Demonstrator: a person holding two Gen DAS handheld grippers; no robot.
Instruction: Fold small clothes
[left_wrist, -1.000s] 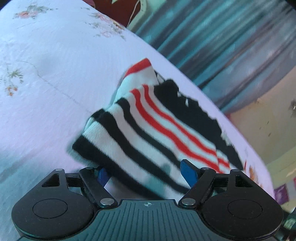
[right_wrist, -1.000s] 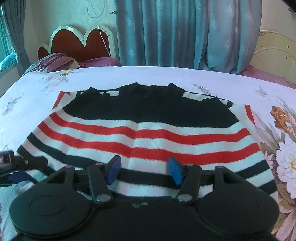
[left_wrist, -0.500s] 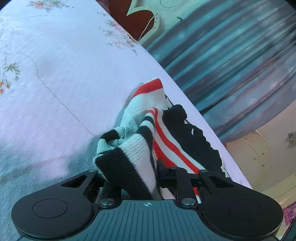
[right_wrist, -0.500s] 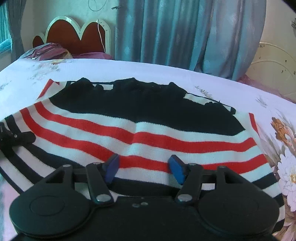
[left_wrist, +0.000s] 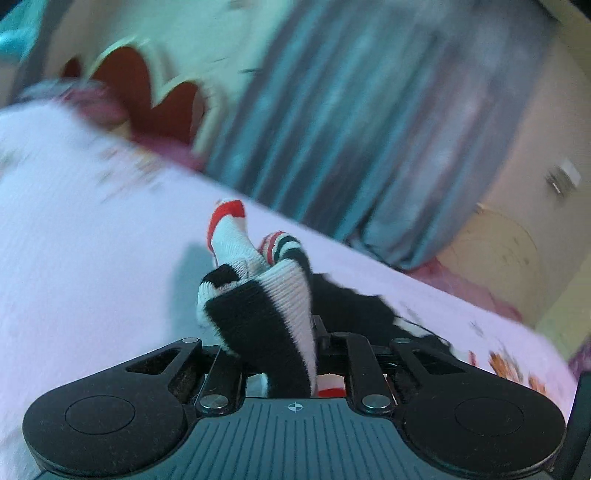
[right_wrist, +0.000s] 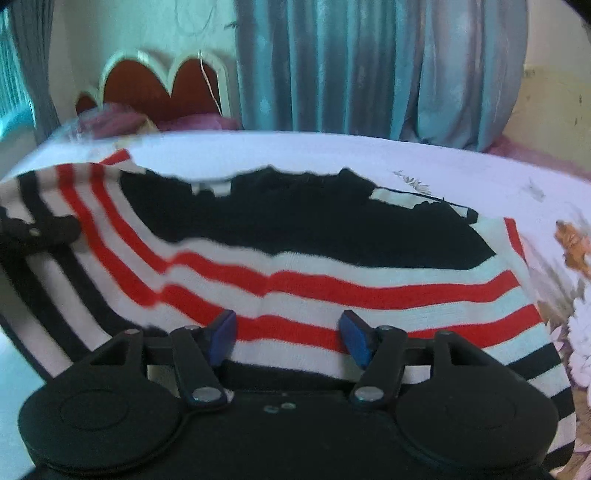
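while curtains (right_wrist: 369, 66) hang behind, left gripper (left_wrist: 275, 354) pinches sweater (right_wrist: 295, 273).

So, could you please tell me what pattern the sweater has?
The sweater has red, white and black horizontal stripes with a solid black top, clearest in the right wrist view.

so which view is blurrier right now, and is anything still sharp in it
Left wrist view: curtain and headboard smeared by motion, while the left claw and the pinched sweater look crisp. Right wrist view: milder blur, stripes readable, bed edge bowed by the fisheye.
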